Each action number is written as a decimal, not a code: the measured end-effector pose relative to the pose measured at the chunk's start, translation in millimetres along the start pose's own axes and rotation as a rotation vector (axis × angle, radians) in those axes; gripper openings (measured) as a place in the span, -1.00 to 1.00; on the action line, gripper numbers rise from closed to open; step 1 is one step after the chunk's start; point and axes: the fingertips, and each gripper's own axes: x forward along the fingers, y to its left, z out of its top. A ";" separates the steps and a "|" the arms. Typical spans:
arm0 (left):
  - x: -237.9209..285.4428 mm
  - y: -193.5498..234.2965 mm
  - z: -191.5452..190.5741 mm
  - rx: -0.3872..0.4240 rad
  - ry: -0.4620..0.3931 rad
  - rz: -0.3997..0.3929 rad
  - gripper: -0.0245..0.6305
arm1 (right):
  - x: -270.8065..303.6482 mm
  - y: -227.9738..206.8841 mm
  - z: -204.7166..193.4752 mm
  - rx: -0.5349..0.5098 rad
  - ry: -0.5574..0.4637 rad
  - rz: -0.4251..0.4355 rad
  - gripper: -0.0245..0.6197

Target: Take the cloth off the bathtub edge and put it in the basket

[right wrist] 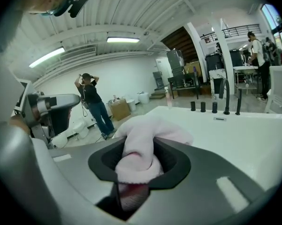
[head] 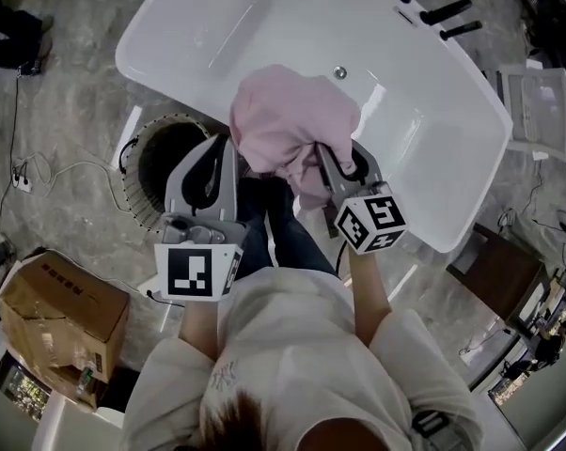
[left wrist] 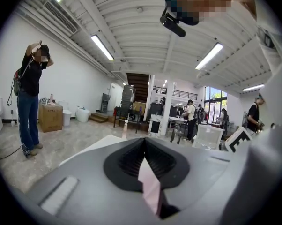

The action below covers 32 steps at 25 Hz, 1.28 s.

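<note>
White and glossy, one bathtub (head: pixel 198 26) fills the upper part of the head view. One round dark basket (head: pixel 165 163) is seen on the floor just beside its near edge, under the left gripper (head: pixel 223 150). One pink cloth (head: pixel 288 120) is held up bunched between the two grippers, in front of the tub's edge and near the basket.

In the left gripper view, the fingers are seen pressed together on a thin edge of the cloth. A thick fold is pinched by the fingers of the right gripper (head: pixel 332 163).

The taking-off step is judged to be nearly done or done. Next, the cloth has to be carried leftward over the basket's mouth and lowered, and both pairs of fingers spread to let it drop in.
</note>
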 end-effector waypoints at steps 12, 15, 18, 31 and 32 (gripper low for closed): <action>-16.4 -17.7 73.7 0.062 -0.114 -0.037 -0.78 | -71.0 38.7 114.8 -0.009 -0.202 0.093 -0.55; -20.0 -23.9 86.3 0.059 -0.133 -0.036 -0.78 | -89.7 43.1 141.5 -0.019 -0.254 0.114 -0.55; -23.2 -23.7 100.2 0.052 -0.163 -0.024 -0.78 | -101.9 48.8 166.4 -0.032 -0.296 0.125 -0.56; -28.2 -26.9 128.6 0.061 -0.226 0.006 -0.78 | -122.6 48.4 203.3 -0.062 -0.366 0.121 -0.56; -28.2 -27.7 128.9 0.060 -0.227 0.008 -0.78 | -123.2 47.7 203.7 -0.061 -0.366 0.122 -0.56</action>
